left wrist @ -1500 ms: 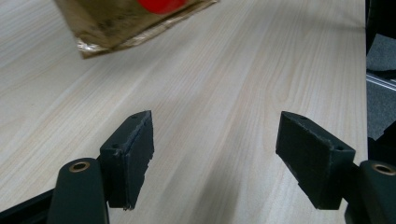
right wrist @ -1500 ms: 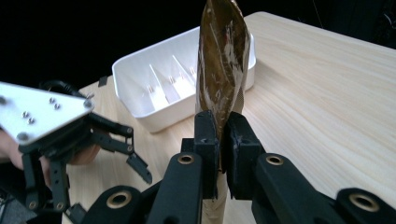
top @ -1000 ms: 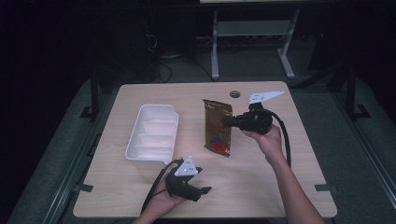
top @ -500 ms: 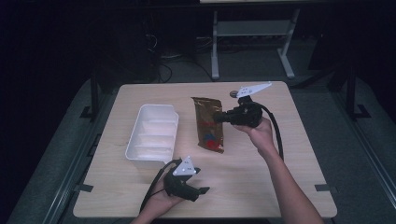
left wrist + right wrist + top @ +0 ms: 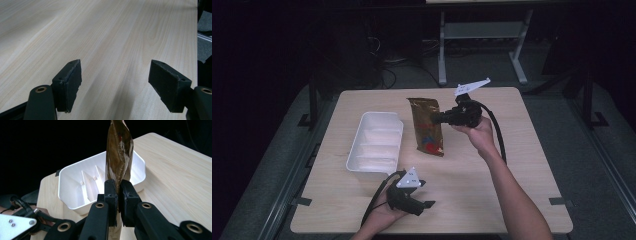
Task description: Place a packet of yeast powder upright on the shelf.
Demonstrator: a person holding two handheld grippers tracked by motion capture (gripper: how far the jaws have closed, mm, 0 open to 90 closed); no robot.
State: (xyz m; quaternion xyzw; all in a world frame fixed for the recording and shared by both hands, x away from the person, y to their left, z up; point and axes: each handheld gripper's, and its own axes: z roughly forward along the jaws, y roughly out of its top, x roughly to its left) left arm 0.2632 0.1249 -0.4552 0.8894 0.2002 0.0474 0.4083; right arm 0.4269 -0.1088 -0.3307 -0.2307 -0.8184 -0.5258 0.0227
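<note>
The right claw [image 5: 438, 119] clamped the brown pouch [image 5: 427, 127] beside the white tray [image 5: 376, 142], its long axis seemingly running roughly parallel to the tray's.

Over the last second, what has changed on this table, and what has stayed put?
The right gripper, shut on the brown packet, carried it leftward toward the white tray and slightly up. The tray and the open left gripper near the table's front edge kept their places.

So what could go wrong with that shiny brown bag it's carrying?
The right gripper pinches only a narrow edge of the brown bag, so the bag might slip out or twist. It hangs close to the white tray, so a swing could bump the rim. The left gripper rests open, too far to catch it.
</note>
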